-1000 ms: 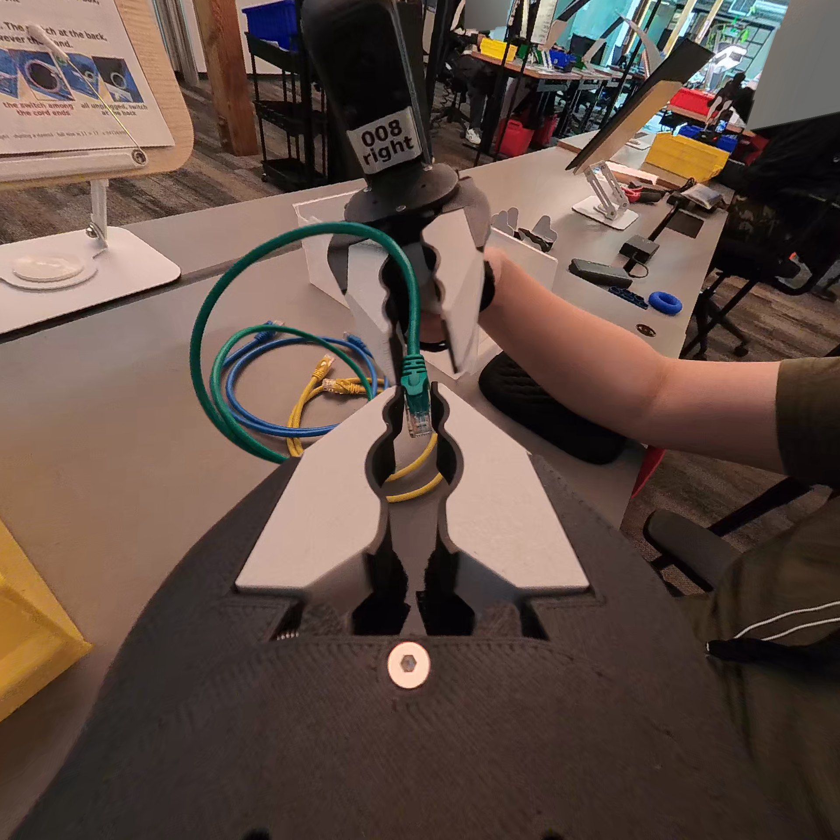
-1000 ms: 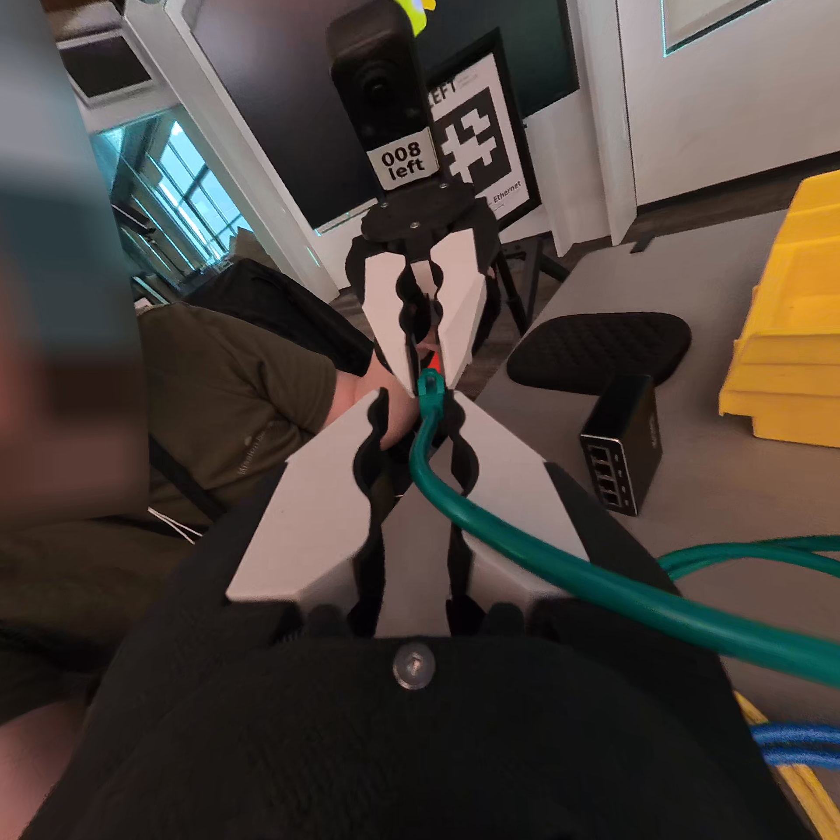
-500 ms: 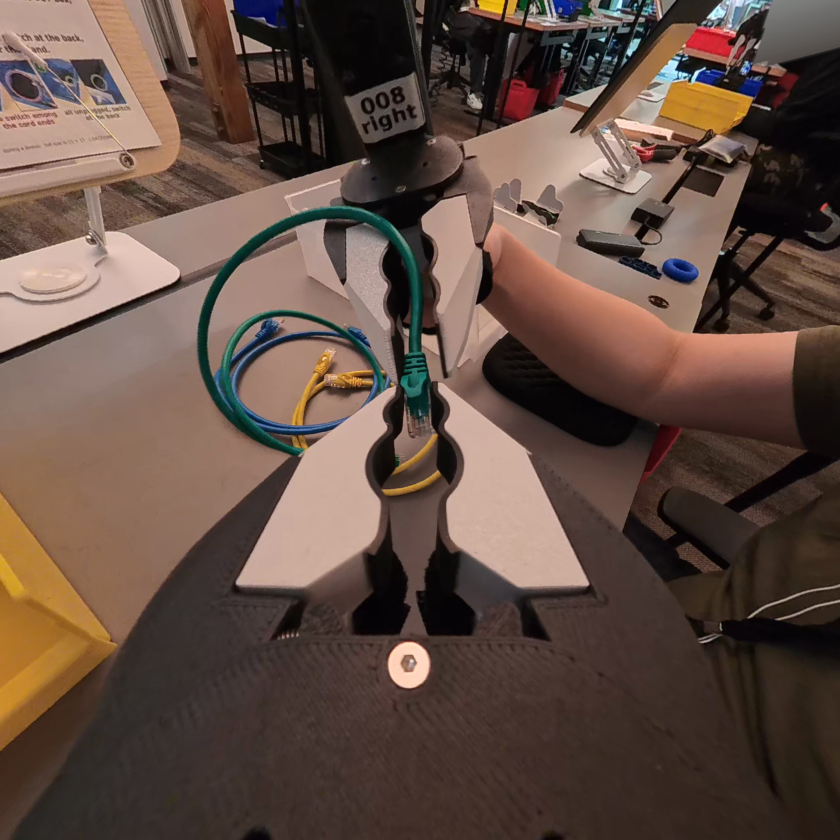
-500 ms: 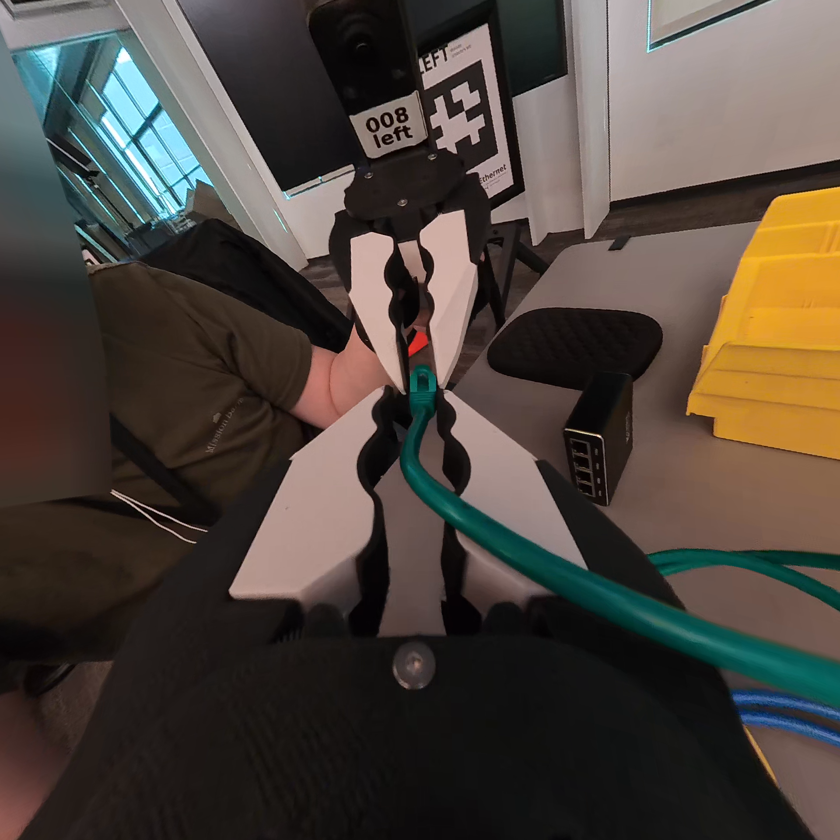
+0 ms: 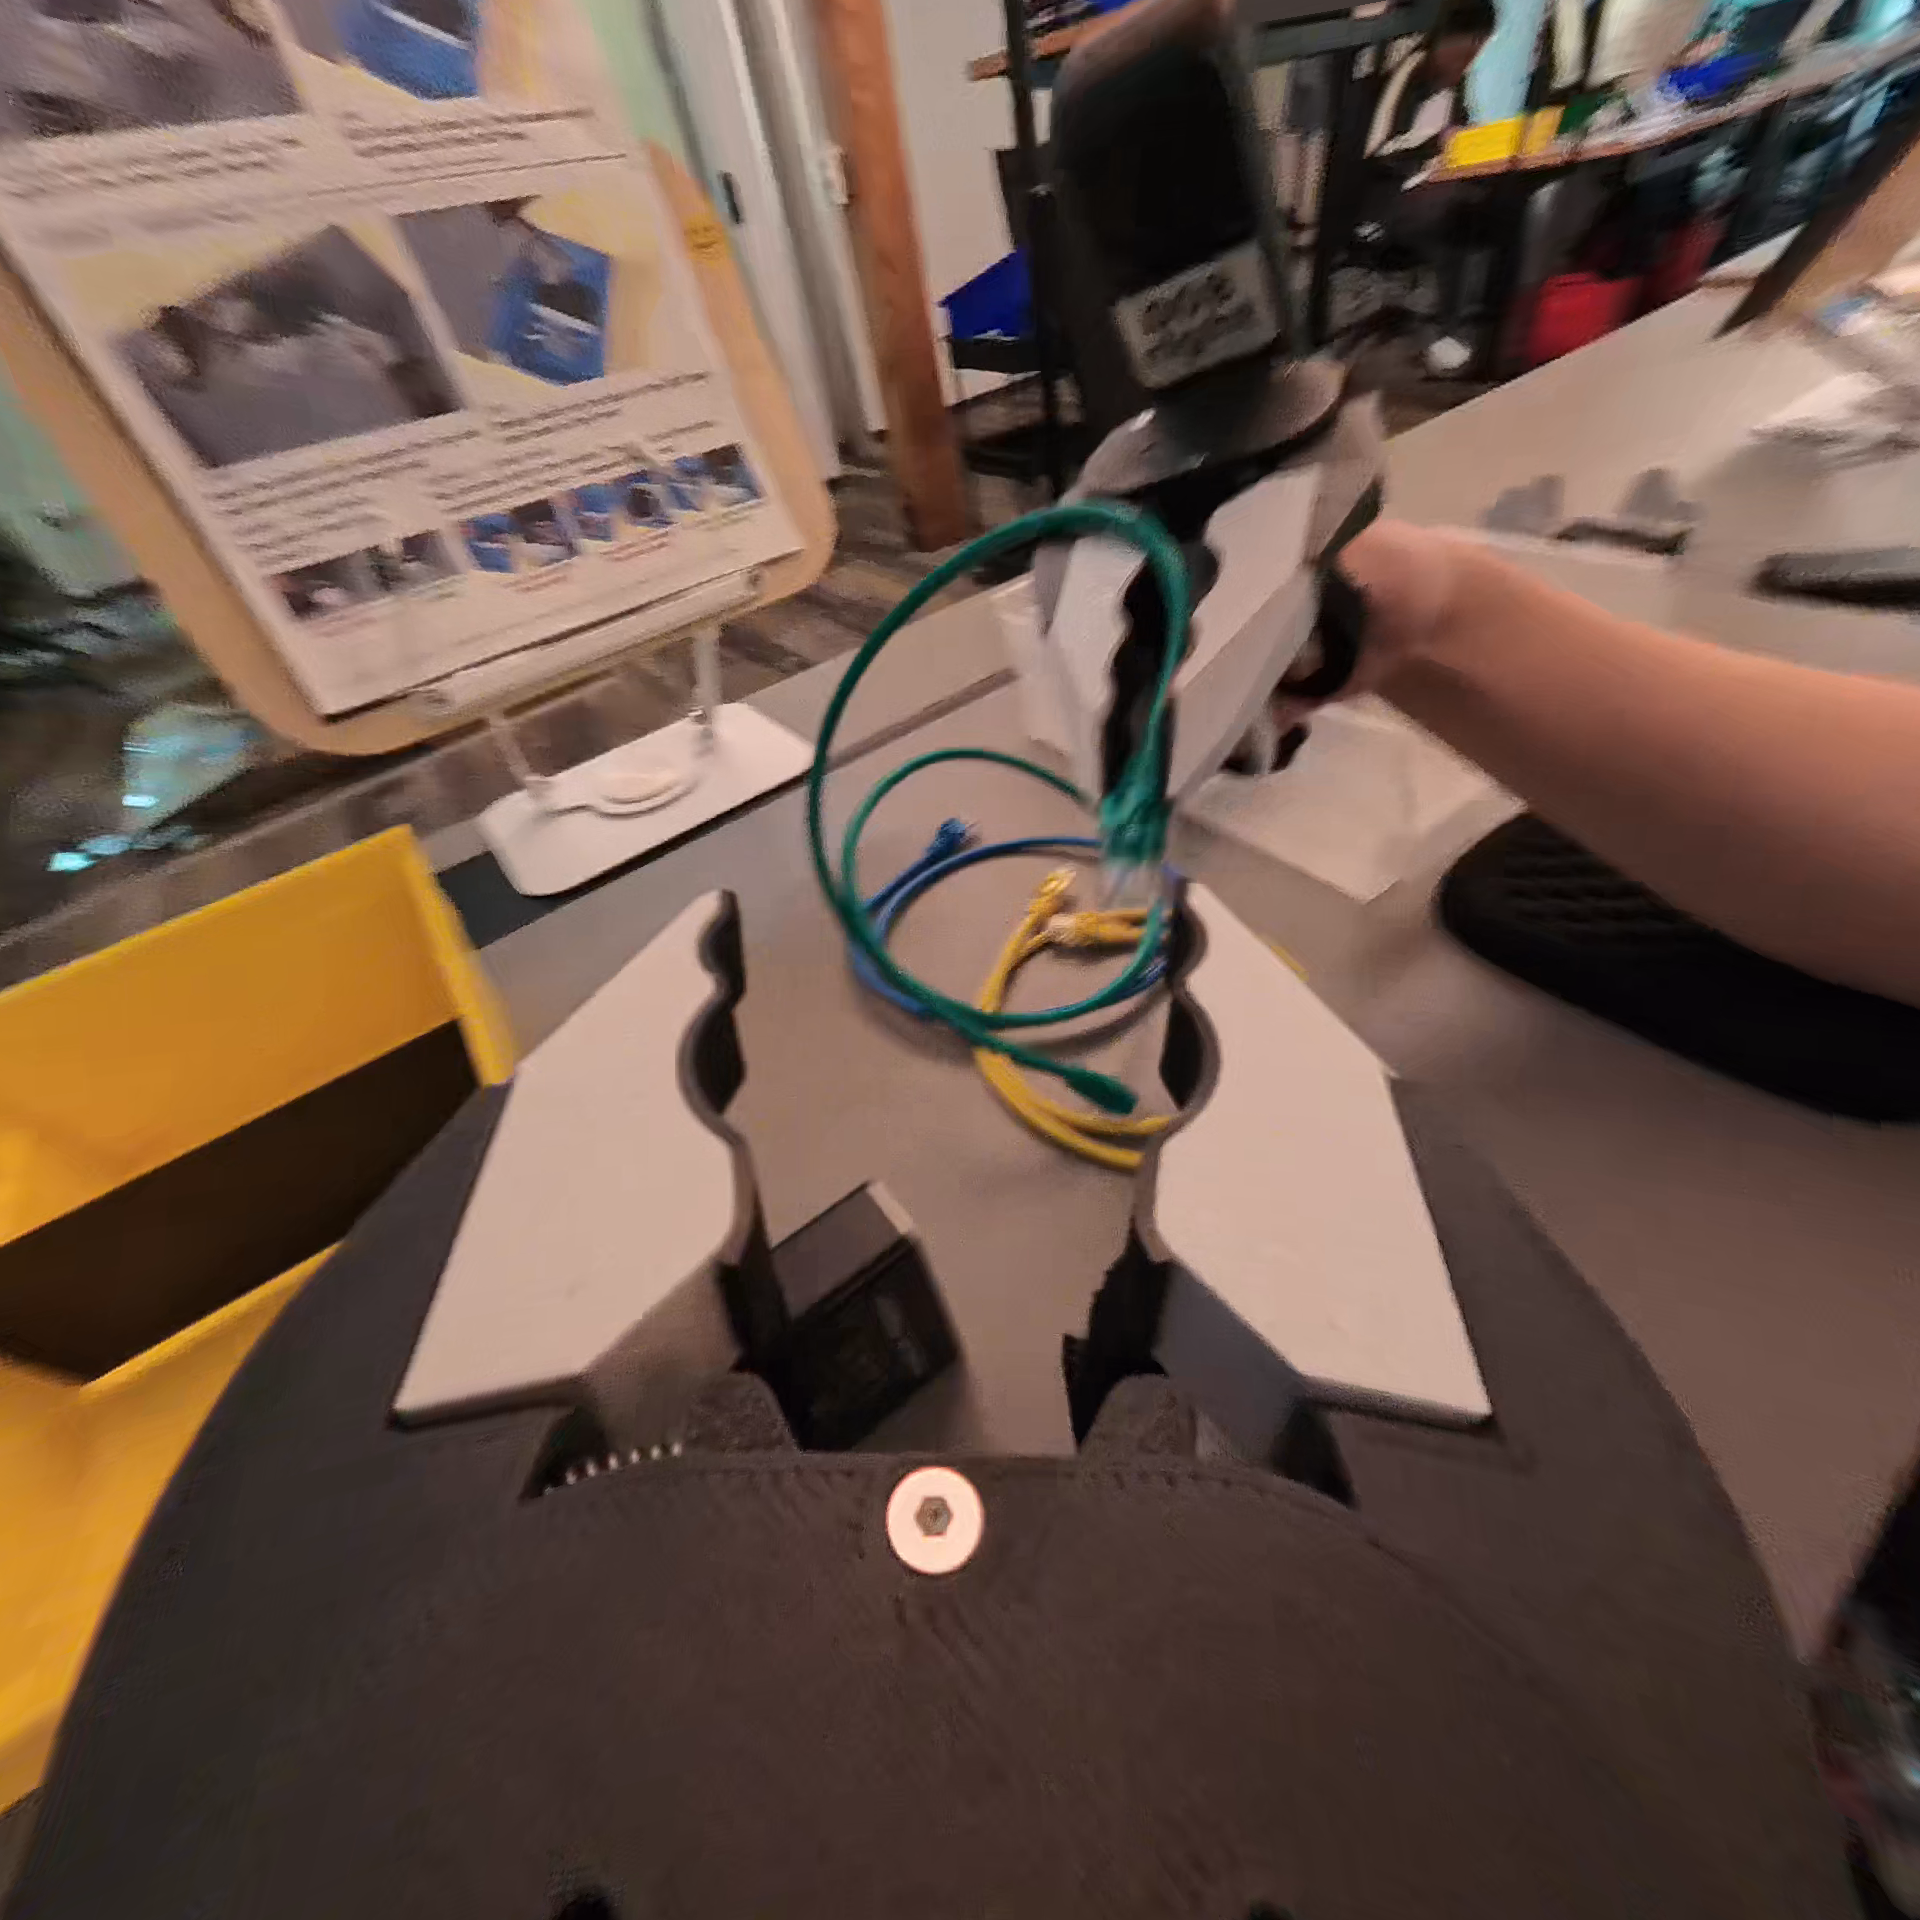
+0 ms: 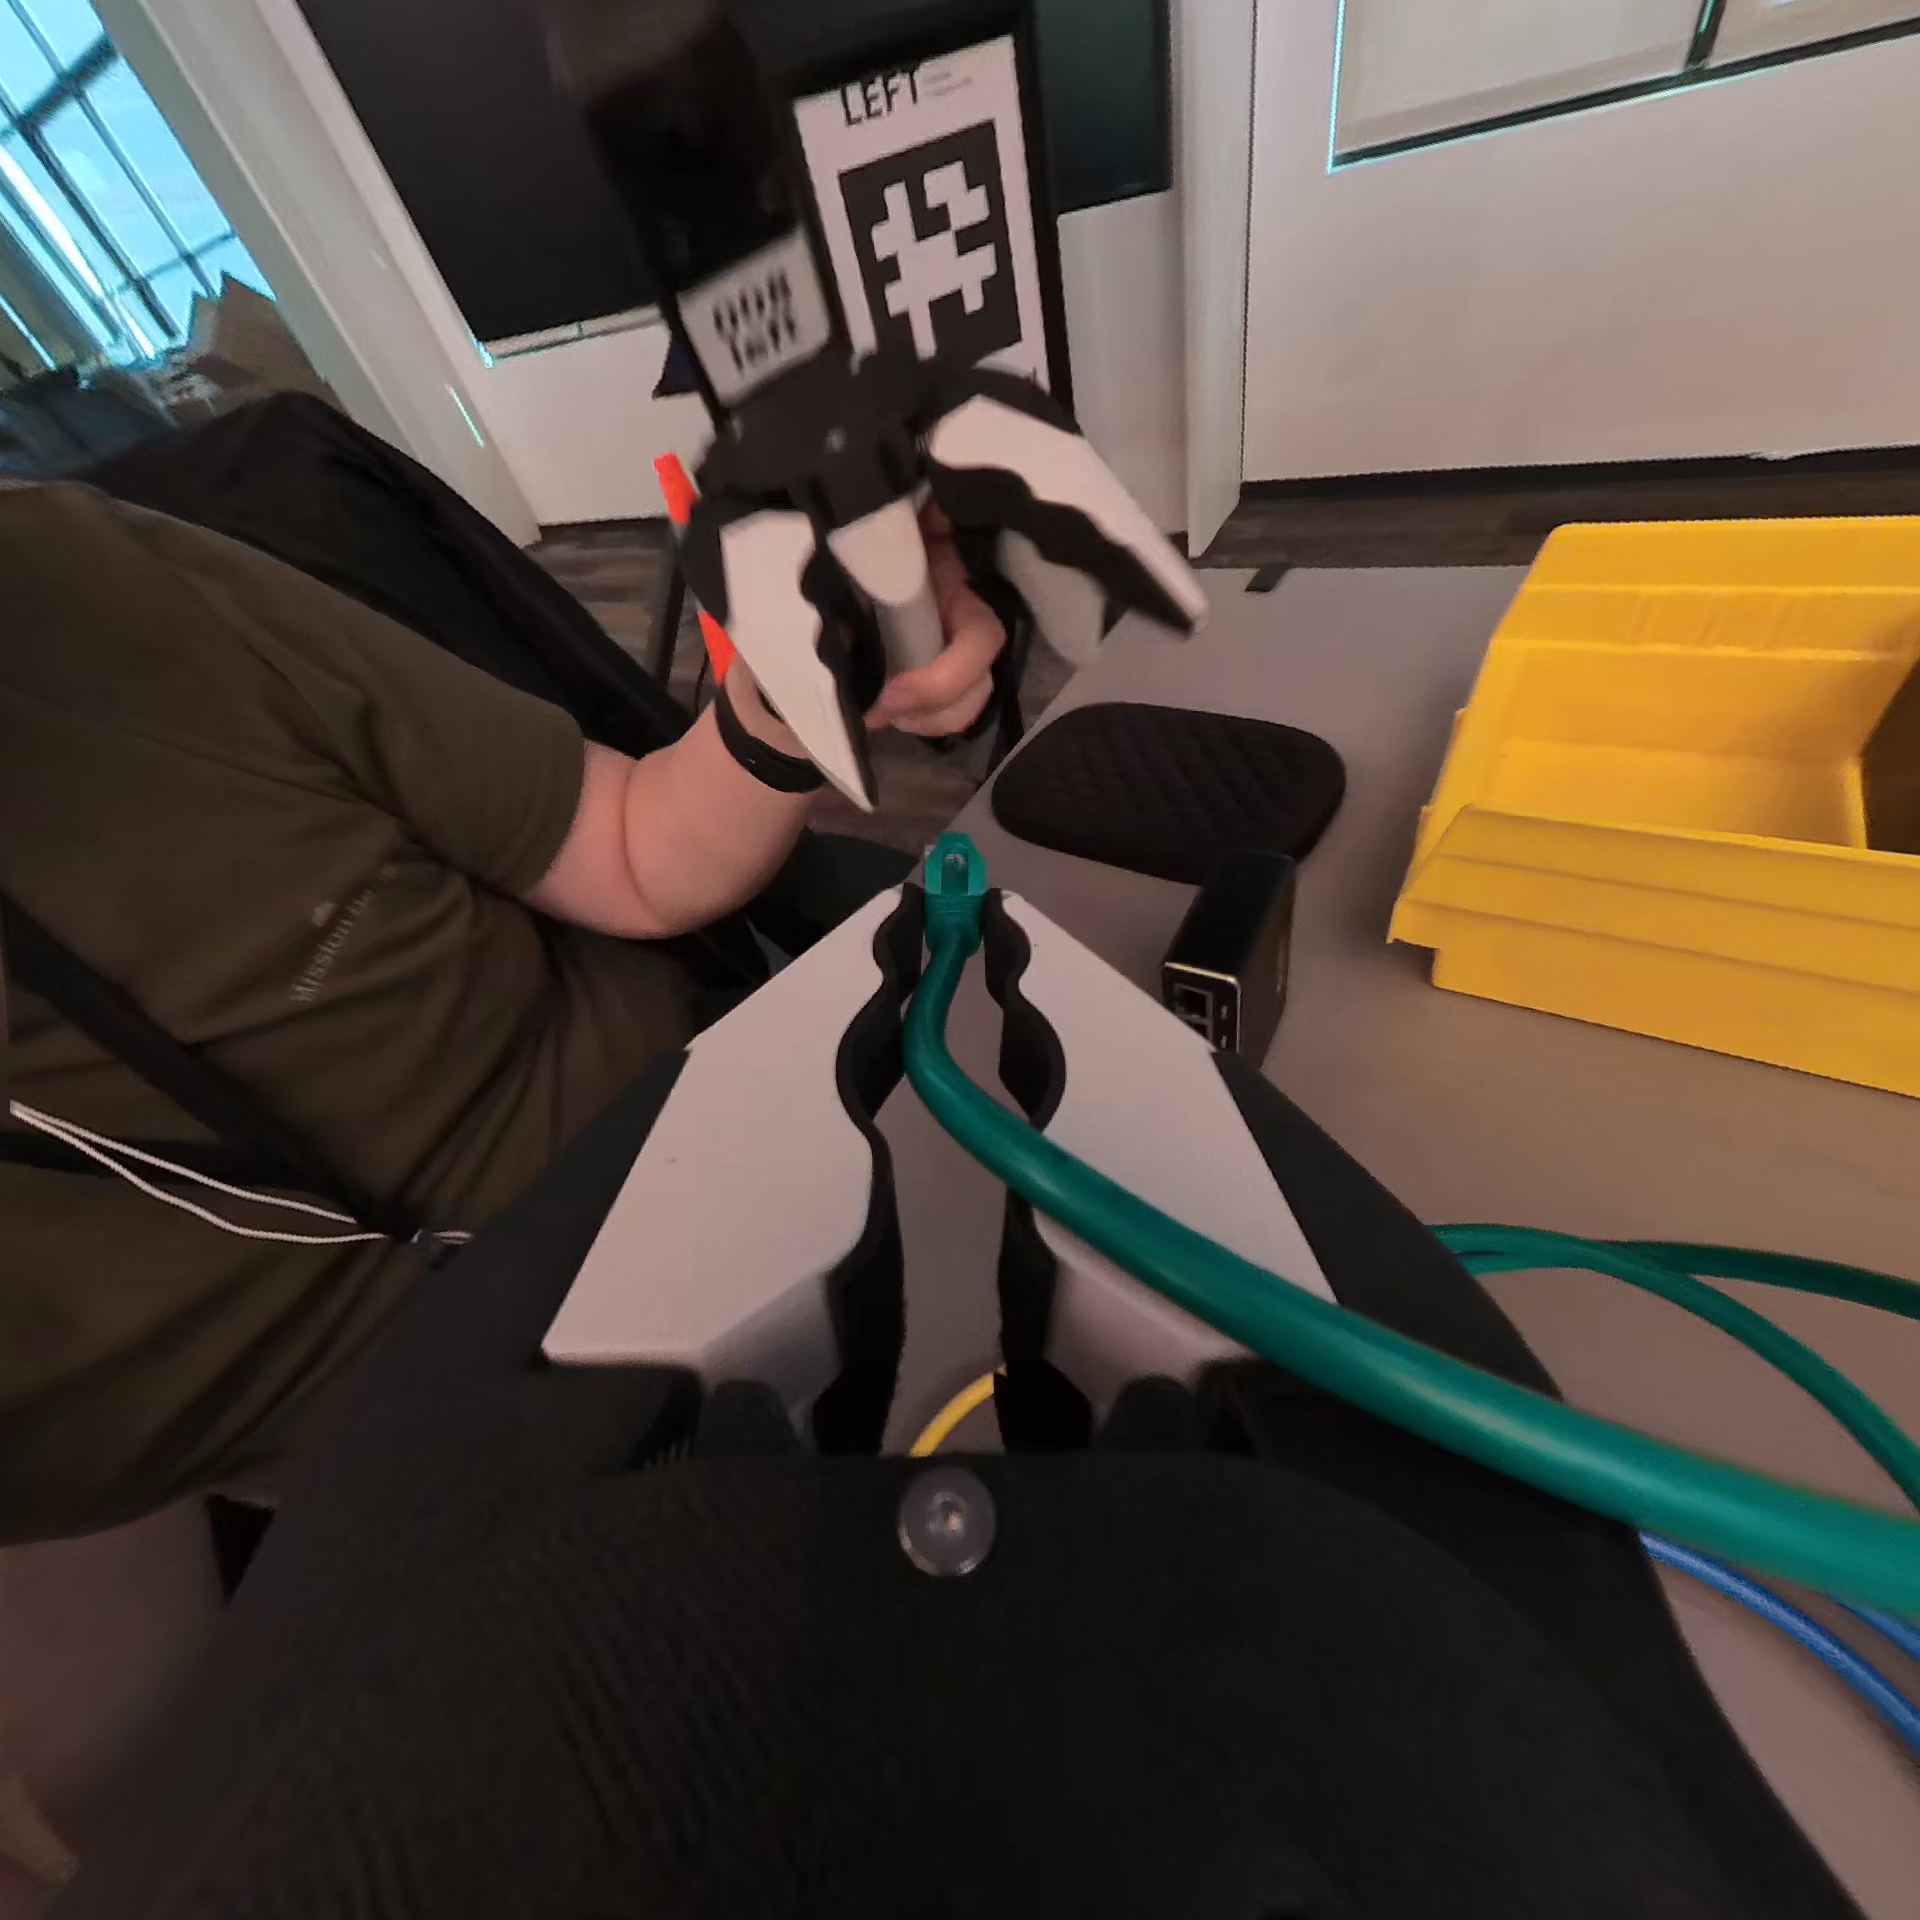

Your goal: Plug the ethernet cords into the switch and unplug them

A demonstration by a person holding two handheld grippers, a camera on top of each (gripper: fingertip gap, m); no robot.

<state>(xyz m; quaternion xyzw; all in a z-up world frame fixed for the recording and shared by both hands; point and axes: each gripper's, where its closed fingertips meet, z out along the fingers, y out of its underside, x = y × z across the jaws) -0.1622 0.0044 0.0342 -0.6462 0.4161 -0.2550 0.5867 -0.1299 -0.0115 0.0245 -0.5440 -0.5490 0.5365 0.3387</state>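
Pinching the green ethernet cord [image 6: 1195, 1184] just behind its plug [image 6: 951, 873], the right gripper [image 6: 951, 904] has its fingers pressed together, the plug poking out past the tips. The left gripper [image 5: 956, 914] is spread wide and holds nothing. In the left wrist view, the black switch [image 5: 862, 1320] lies on the grey worktop [image 5: 1558, 1195] between its fingers, near their base. Farther off, the blue cord [image 5: 914, 894] and yellow cord [image 5: 1039, 1091] lie coiled together. A yellow bin [image 5: 208, 1091] stands at the left, and a black pad [image 6: 1164, 790] lies beyond the switch in the right wrist view.
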